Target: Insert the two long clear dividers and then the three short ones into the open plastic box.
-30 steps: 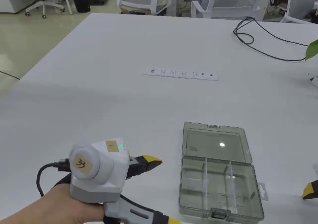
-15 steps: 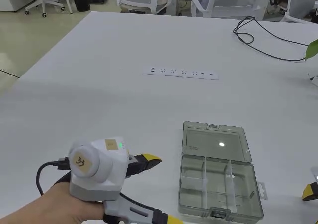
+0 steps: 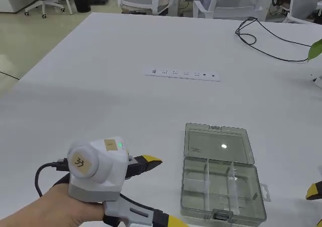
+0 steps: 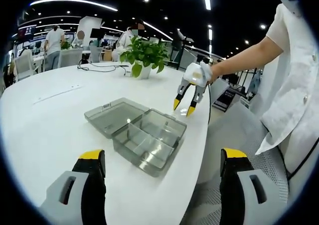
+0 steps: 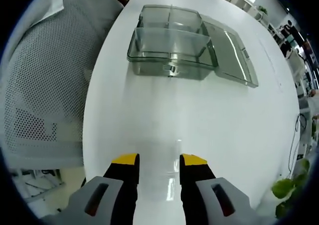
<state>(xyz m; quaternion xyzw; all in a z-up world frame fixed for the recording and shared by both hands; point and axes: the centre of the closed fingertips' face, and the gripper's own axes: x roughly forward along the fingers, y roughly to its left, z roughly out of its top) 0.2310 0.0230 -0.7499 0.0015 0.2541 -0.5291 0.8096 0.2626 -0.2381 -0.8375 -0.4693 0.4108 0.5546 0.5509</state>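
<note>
White table (image 3: 100, 86): open plastic box (image 3: 216, 145) near front edge, power strip (image 3: 183, 74) mid-table, black cable (image 3: 236, 32) far right.

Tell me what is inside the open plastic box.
Clear dividers stand in the box, two long ones running front to back. No other contents show. Nothing covers the inside, but short cross pieces are too faint to count.
</note>
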